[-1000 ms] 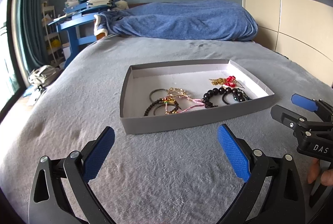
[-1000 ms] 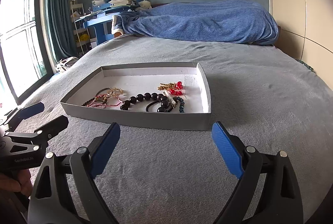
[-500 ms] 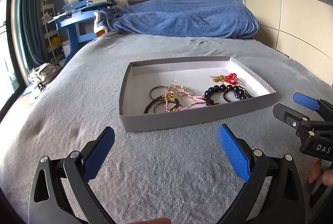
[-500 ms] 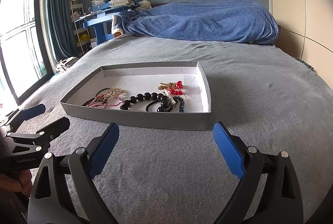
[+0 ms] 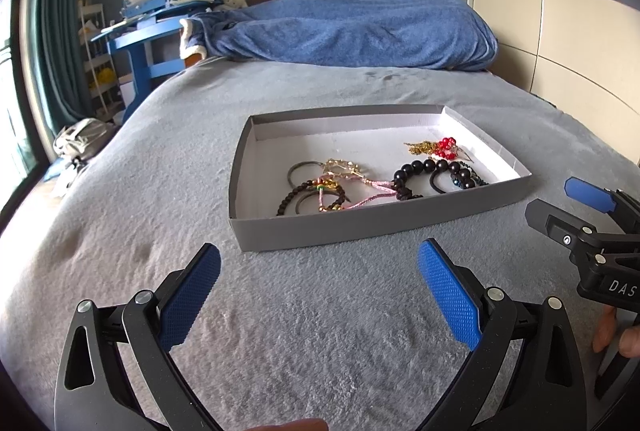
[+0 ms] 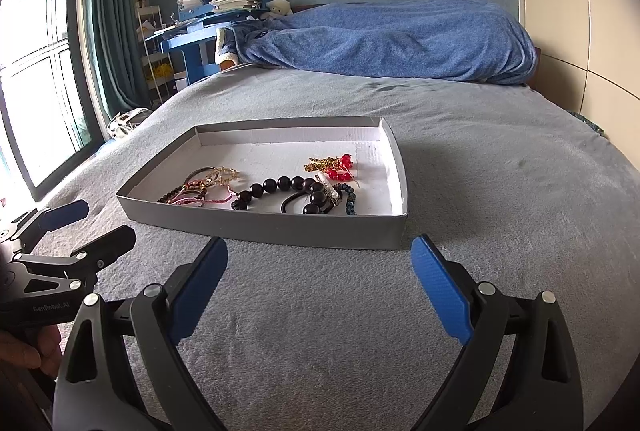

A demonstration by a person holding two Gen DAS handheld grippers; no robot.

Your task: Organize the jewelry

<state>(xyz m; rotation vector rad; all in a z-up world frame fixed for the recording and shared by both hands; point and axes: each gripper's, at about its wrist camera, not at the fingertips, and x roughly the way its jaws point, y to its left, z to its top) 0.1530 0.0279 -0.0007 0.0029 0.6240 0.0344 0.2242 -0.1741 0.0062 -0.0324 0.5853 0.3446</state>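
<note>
Jewelry heaped in a shallow grey cardboard tray (image 6: 256,229), both grippers spread wide, empty.
Big glossy black bead bracelet (image 6: 286,187) looks slippery, tangled; pinch its free loop.

Left gripper (image 5: 319,297) jaws spread wide and empty, right gripper (image 6: 319,289) likewise, side by side

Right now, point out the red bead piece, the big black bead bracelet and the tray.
red bead piece (image 6: 340,169): right wrist view, on the cluster of red beads.
big black bead bracelet (image 6: 285,183): right wrist view, on a bead in its upper row.
tray (image 6: 280,227): right wrist view, on the grey near wall.
</note>
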